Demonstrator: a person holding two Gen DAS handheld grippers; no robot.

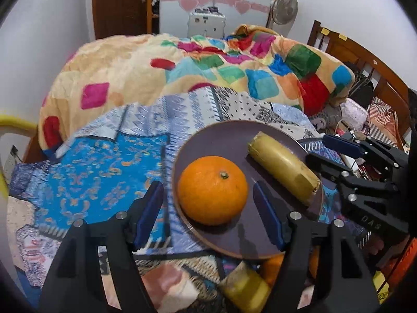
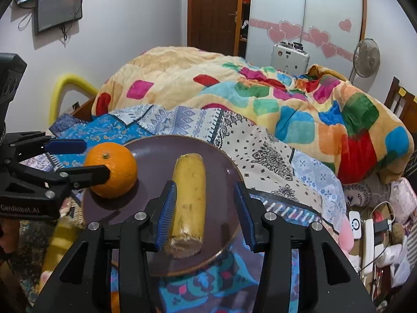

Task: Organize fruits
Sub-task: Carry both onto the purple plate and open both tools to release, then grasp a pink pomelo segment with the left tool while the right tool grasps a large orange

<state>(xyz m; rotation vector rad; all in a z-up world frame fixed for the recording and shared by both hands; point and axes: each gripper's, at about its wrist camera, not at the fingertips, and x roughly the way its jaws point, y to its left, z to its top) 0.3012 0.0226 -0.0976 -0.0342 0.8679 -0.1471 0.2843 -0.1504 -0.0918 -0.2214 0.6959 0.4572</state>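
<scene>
A dark purple plate (image 1: 221, 140) (image 2: 156, 151) lies on the patterned bed sheet. On it sit an orange (image 1: 212, 190) (image 2: 112, 169) and a yellow banana piece (image 1: 282, 165) (image 2: 189, 203). My left gripper (image 1: 208, 214) is open, its jaws on either side of the orange and apart from it. My right gripper (image 2: 206, 216) is open, its jaws on either side of the banana piece, the left pad close to it. Each gripper also shows in the other's view: the right (image 1: 336, 154), the left (image 2: 75, 159).
Another banana piece (image 1: 245, 287) (image 2: 58, 245) and another orange (image 1: 273, 268) lie on the bed below the plate. A colourful blanket (image 1: 182, 67) is heaped behind. Clutter, cables and a wooden headboard (image 1: 365, 60) stand at the right.
</scene>
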